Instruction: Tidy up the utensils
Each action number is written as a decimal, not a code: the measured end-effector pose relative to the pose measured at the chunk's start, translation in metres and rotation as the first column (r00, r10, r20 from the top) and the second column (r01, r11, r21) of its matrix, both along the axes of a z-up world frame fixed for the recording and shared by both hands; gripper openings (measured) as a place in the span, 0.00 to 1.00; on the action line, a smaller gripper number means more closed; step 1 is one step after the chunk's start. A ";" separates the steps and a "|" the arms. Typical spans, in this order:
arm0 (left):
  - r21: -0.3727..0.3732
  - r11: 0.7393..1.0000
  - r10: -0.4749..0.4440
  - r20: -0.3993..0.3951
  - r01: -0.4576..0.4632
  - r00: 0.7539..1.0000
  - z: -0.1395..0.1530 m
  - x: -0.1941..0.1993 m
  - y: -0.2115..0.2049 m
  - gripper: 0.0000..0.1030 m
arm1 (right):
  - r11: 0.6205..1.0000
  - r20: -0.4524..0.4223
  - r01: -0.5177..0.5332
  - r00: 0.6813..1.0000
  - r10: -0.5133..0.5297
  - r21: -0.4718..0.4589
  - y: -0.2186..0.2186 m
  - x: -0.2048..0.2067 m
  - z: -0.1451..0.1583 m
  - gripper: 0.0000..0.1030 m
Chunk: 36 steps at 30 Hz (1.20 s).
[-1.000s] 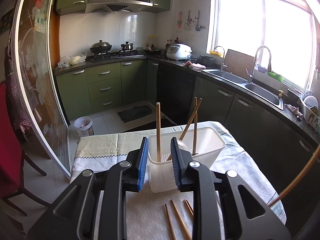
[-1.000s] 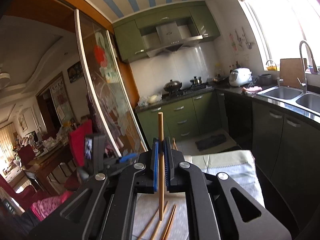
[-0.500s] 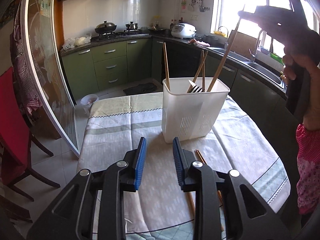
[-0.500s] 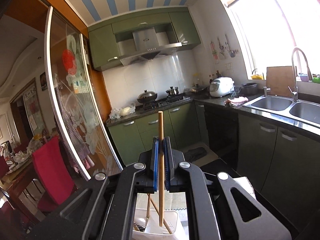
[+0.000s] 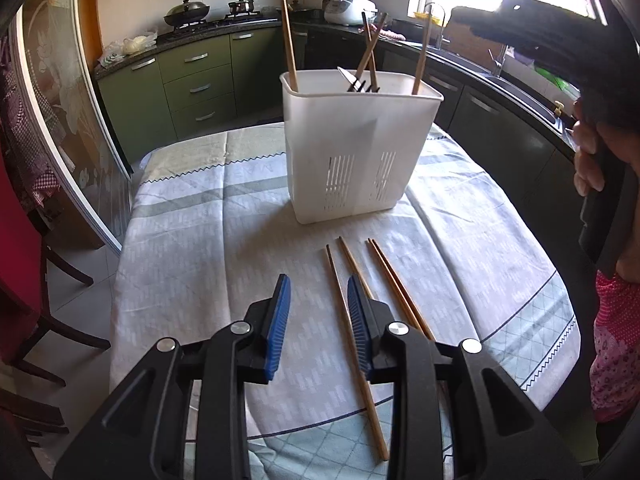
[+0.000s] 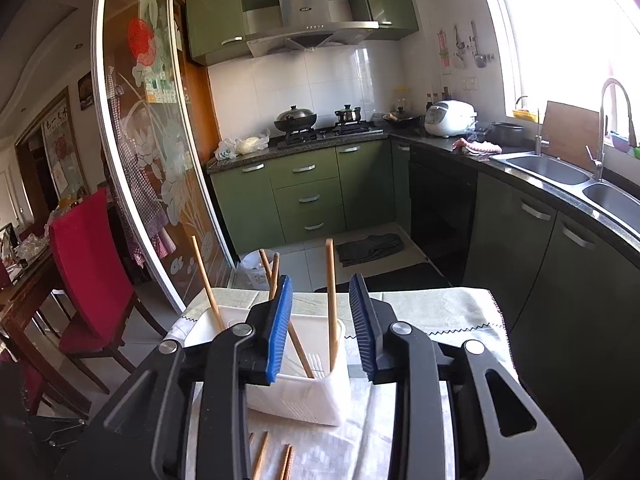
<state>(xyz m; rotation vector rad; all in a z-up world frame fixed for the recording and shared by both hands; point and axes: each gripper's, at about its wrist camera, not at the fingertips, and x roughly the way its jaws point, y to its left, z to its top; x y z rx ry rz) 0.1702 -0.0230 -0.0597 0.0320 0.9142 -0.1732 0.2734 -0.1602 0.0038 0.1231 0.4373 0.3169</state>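
The right tool has just been opening, and its blue pads stand apart on either side of a brown wooden chopstick that stands upright in the white slotted plastic utensil holder, seemingly touching neither pad. The left tool, its jaws parted and gripping nothing, hangs over four loose wooden chopsticks lying on the cloth-covered table just before the holder.

Matt white plastic caddy; smooth wooden chopsticks; woven cloth tablecover; ribbed blue rubbery fingers.
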 end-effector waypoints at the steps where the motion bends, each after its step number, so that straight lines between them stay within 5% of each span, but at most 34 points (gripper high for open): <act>1: 0.002 1.000 -0.005 -0.010 0.005 1.000 -0.003 0.001 -0.004 0.27 | 1.000 0.021 0.006 1.000 -0.006 0.013 -0.008 -0.013 0.003 0.29; 7: 0.031 1.000 0.006 -0.096 -0.003 0.995 -0.032 0.021 -0.022 0.27 | 1.000 0.043 0.003 0.999 -0.004 0.031 -0.049 -0.096 -0.010 0.29; 15: 0.079 0.996 0.058 -0.191 -0.044 0.980 -0.064 0.053 -0.035 0.22 | 0.994 -0.099 0.072 0.993 -0.064 0.082 -0.118 -0.154 -0.067 0.29; 29: 0.026 0.994 0.108 -0.312 -0.106 0.944 -0.092 0.078 -0.030 0.16 | 0.983 -0.132 0.115 0.987 -0.095 0.147 -0.160 -0.168 -0.070 0.29; 36: 0.052 0.994 0.111 -0.295 -0.100 0.949 -0.092 0.078 -0.035 0.06 | 0.982 -0.143 0.110 0.986 -0.088 0.152 -0.158 -0.167 -0.068 0.29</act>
